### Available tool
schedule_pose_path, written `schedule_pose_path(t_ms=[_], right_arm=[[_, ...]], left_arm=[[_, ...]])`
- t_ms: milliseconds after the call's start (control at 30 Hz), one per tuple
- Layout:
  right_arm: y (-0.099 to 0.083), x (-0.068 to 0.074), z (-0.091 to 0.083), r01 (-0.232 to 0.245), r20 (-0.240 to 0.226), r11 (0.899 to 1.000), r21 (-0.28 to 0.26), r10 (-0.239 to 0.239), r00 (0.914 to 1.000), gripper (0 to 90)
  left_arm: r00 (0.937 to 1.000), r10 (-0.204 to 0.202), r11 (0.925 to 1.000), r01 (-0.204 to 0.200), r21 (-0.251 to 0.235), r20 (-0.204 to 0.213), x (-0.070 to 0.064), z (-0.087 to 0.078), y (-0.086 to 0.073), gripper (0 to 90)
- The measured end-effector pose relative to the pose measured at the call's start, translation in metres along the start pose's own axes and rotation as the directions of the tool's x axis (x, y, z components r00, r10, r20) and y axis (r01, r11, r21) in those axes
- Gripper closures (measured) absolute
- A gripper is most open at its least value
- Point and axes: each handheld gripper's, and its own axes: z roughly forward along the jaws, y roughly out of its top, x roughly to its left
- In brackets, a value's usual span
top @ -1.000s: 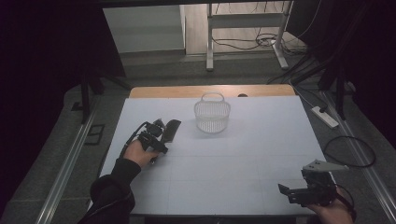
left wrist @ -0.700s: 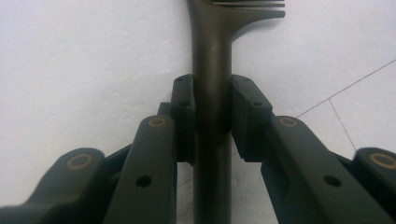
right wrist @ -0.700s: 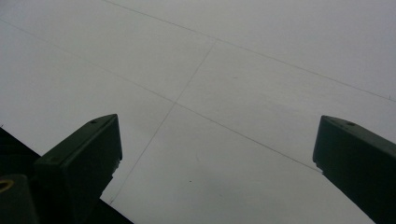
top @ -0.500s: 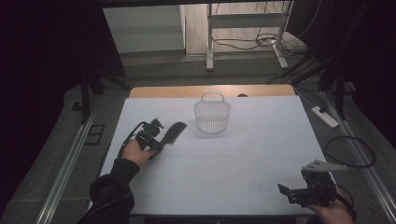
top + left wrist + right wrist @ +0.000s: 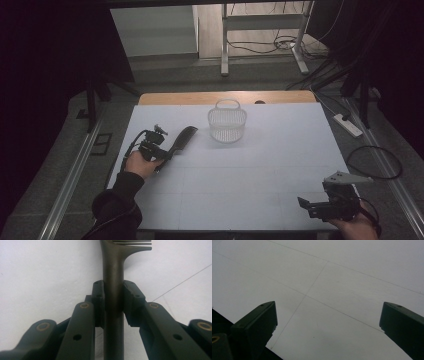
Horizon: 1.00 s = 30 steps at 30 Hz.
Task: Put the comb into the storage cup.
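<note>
Grasp done: left hand-held gripper point(image 5: 167, 150) is clamped on the comb point(image 5: 181, 139) handle, comb at desk point(image 5: 250, 170) left, apart from the basket point(image 5: 227, 122). Right hand-held gripper point(image 5: 320, 206) idle, jaws apart, near corner. Likely remaining: carry comb to basket and drop in.

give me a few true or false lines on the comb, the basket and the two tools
1. The left tool is shut on the comb handle. True.
2. The comb lies inside the basket. False: it is outside, to the basket's left in the high view.
3. The right tool holds the basket. False: it is open and holds nothing, near the table's near right corner.
4. The basket stands upright. True.
</note>
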Motion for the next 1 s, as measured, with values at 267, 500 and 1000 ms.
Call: schedule_pose_path(t_ms=[267, 500, 1000], right_arm=[[0.000, 0.000, 0.000, 0.003, 0.002, 1.000, -0.001, -0.003, 1.0000, 1.8], [0.000, 0.001, 0.000, 0.005, 0.002, 1.000, -0.004, -0.005, 1.0000, 1.8], [0.000, 0.001, 0.000, 0.008, -0.002, 1.000, -0.005, -0.008, 1.0000, 1.6]], left_arm=[[0.9993, 0.030, 0.9972, -0.029, -0.069, 0.020, -0.005, -0.011, -0.005, 72.3], [0.9982, 0.054, 0.9888, -0.050, -0.141, 0.026, -0.012, -0.021, -0.009, 72.3], [0.9938, 0.109, 0.9623, -0.101, -0.253, 0.020, -0.030, -0.040, -0.025, 72.3]])
